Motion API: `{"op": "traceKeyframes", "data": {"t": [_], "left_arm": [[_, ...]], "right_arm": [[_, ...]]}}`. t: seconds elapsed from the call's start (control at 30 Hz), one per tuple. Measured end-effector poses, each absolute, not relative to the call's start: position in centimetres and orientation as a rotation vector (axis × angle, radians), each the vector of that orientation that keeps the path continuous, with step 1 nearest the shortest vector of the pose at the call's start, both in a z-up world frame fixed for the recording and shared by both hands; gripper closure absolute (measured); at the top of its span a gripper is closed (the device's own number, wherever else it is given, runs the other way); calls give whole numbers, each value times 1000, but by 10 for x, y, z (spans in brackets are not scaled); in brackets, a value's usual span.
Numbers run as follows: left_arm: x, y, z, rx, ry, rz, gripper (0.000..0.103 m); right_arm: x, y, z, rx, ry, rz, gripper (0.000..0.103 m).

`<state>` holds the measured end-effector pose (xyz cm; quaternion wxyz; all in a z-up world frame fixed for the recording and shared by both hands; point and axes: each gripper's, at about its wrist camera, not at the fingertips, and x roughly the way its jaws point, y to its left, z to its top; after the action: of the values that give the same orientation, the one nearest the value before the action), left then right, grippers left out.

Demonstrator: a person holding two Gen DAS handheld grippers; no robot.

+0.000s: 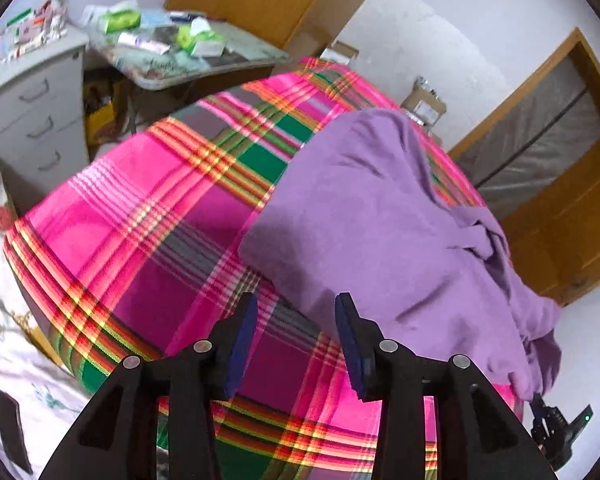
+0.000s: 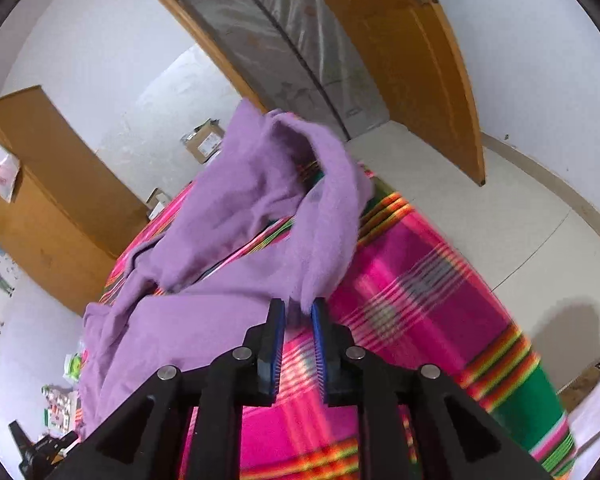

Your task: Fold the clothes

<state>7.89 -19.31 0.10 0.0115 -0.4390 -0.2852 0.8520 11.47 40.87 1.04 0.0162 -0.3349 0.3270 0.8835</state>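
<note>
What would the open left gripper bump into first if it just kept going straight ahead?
Most likely the near edge of the purple fleece garment, spread on the bright pink plaid blanket. Depth is hard to judge, so the blanket itself could come first.

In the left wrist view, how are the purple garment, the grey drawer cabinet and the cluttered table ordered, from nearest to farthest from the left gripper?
From the left gripper:
1. Purple garment, just ahead, to the right, on the plaid cloth.
2. Grey drawer cabinet, far left, beyond the cloth's edge.
3. Cluttered table, behind the cabinet, near the wall.
</note>
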Motion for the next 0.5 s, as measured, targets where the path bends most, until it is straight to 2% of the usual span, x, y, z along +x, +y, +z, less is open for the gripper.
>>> {"op": "traceKeyframes", "data": {"t": [0.2,0.4,0.47,0.5], "left_arm": [[78,-198,-8,-1364,-976,2609,61],[67,-203,-10,-1351,-1049,2581,61],[64,-204,-10,-1346,-1073,2574,61],[62,-204,-10,-1344,-1082,2572,61]], "right_arm": [[106,370,4,-1182,1066,2812,85],[77,318,-5,-1363,1018,2887,84],[71,305,-6,-1386,951,2914,71],[71,298,-4,-1385,865,2949,68]]}}
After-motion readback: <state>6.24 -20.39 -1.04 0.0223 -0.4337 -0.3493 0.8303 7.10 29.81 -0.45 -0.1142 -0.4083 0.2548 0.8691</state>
